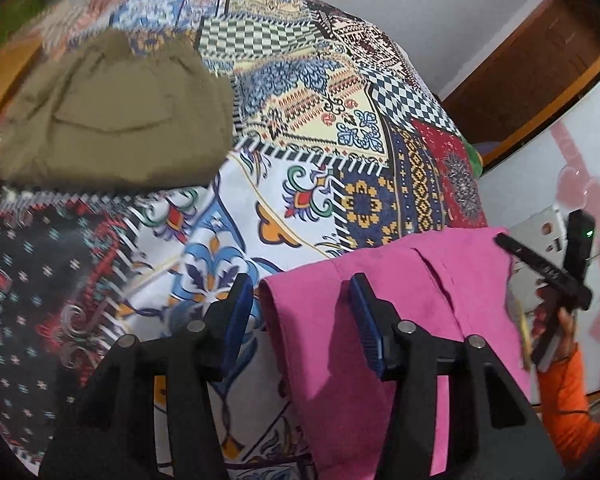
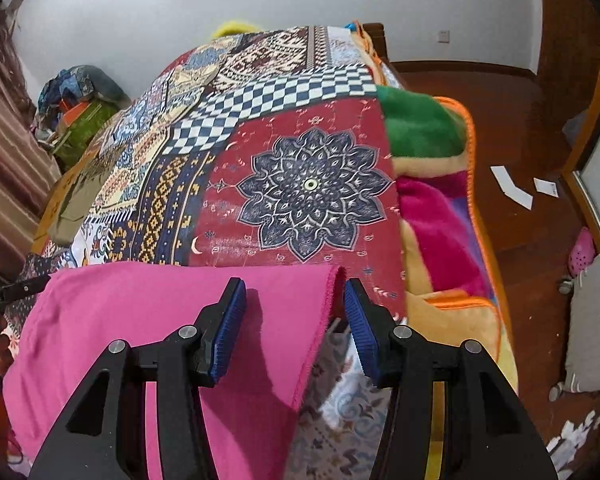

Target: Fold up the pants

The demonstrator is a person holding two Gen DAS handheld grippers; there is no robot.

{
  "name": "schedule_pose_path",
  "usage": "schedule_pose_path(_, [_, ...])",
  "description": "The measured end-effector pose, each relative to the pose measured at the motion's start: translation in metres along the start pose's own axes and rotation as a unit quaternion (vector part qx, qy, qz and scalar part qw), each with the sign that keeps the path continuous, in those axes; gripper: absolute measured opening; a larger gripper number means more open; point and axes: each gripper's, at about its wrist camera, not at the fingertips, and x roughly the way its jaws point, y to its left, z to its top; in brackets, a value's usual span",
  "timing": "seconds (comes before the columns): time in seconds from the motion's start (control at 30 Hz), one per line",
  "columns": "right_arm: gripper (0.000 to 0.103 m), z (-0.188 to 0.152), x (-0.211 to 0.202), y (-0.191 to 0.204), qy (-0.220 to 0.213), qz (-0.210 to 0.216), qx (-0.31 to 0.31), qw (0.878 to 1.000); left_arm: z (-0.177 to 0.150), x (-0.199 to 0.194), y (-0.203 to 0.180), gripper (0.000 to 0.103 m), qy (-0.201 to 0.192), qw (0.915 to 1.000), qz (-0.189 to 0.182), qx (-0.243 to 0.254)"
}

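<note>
Straddling opposite edges of the pink pants [image 1: 400, 280], the left gripper [image 1: 300, 312] and right gripper [image 2: 296, 312] both stand partly open, pads clear of the cloth. The pants lie beneath them on the patterned bedspread [image 1: 300, 152]; folded olive pants [image 1: 112, 116] rest well beyond the left gripper.

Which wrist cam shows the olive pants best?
Left wrist. The olive pants lie there large and unobstructed on the patterned bedspread, pocket flap visible. The right wrist view shows them only as a small, distorted sliver at the far left edge.
</note>
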Motion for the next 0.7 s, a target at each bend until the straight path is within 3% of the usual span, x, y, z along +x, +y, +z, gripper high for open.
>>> schedule_pose_path(0.2, [0.045, -0.002, 0.005, 0.002, -0.007, 0.009, -0.006, 1.0, -0.004, 0.006, -0.003, 0.048, 0.004, 0.9999, 0.008, 0.007])
schedule_pose_path(0.23, [0.042, -0.003, 0.004, 0.003, -0.01, 0.009, -0.007, 1.0, -0.004, 0.006, -0.003, 0.047, 0.003, 0.9999, 0.008, 0.008])
schedule_pose_path(0.37, [0.013, -0.004, 0.005, 0.004, -0.014, 0.014, -0.005, 1.0, -0.005, 0.004, -0.007, 0.043, -0.008, 0.9997, 0.02, 0.012])
schedule_pose_path(0.43, [0.012, -0.004, 0.004, 0.003, -0.02, 0.019, 0.006, 1.0, -0.005, 0.002, -0.009, 0.03, -0.013, 0.9993, 0.033, 0.012])
schedule_pose_path(0.53, [0.008, -0.004, 0.0, 0.003, -0.033, 0.021, 0.008, 0.999, -0.006, -0.003, -0.011, 0.02, -0.026, 0.9985, 0.045, 0.016])
schedule_pose_path(0.7, [0.005, -0.002, -0.009, 0.009, -0.059, 0.003, -0.01, 0.998, -0.01, -0.016, -0.017, 0.014, -0.05, 0.9965, 0.059, 0.032])
